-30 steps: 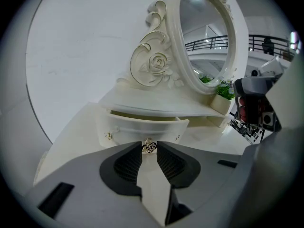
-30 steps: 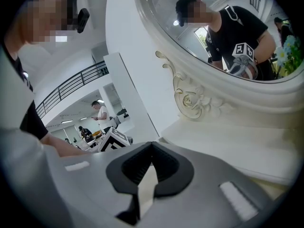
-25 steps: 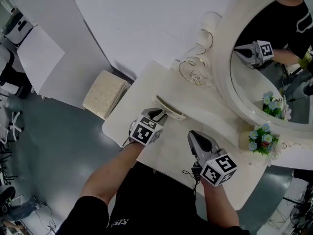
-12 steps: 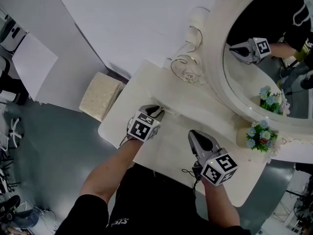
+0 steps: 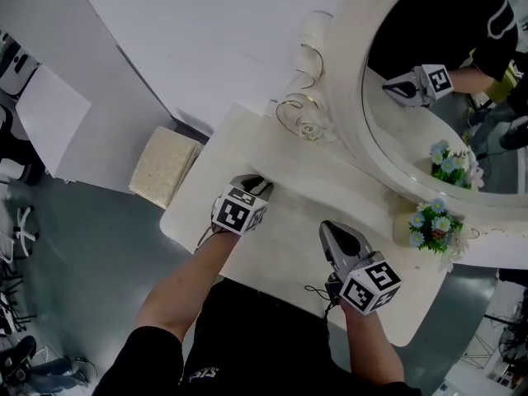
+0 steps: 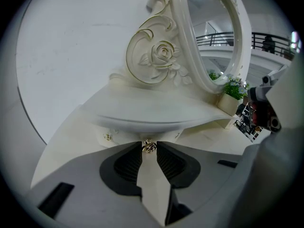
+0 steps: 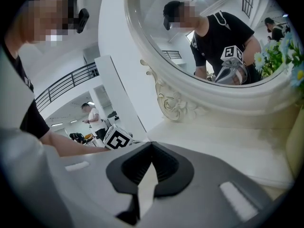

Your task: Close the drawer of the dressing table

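My left gripper (image 5: 254,185) is at the front edge of the cream dressing table (image 5: 305,213), with its tips under the table top. In the left gripper view its jaws (image 6: 149,145) are shut on the small gold knob (image 6: 149,147) of the drawer. The drawer front (image 6: 111,136) shows just below the curved top, nearly flush with it. My right gripper (image 5: 333,232) hovers over the table top to the right, jaws together with nothing between them (image 7: 151,145).
An oval mirror (image 5: 437,114) in a carved cream frame stands at the back of the table. A small pot of blue and white flowers (image 5: 433,225) sits at its base. A beige cushioned stool (image 5: 163,167) stands on the floor to the left.
The drawer's open rim, seen ahead of my left gripper a second ago, has slid in under the table top. Both grippers have moved toward the mirror.
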Available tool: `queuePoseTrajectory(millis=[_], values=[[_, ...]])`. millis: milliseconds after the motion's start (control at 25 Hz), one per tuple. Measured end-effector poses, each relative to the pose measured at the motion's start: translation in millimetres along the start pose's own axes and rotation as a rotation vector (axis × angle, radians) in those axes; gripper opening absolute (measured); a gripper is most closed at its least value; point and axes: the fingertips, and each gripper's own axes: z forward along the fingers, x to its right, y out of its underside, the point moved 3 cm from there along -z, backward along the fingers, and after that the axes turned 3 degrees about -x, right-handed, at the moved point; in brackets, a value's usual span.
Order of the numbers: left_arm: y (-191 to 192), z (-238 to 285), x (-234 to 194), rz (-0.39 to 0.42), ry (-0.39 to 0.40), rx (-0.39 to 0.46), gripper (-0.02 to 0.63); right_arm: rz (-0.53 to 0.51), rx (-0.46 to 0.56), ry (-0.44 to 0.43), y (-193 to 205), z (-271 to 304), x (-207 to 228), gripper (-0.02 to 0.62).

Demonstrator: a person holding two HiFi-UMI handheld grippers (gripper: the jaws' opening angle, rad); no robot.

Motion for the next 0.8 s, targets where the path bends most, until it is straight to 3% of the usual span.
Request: queuePoseTrajectory(millis=[200, 400, 800], values=[[-1, 1, 2, 0.041, -0.053, 0.012, 0.104, 0.001, 0.01, 0.01, 0, -11, 2, 0.011], [-2, -11, 5, 0.031, -0.081, 0.033, 0.115, -0.015, 0.015, -0.009, -1, -17, -2, 0.011], [3, -89, 21, -0.018, -0.161, 0.12, 0.114, -0.09, 0.036, -0.12, -10, -28, -36, 0.011]])
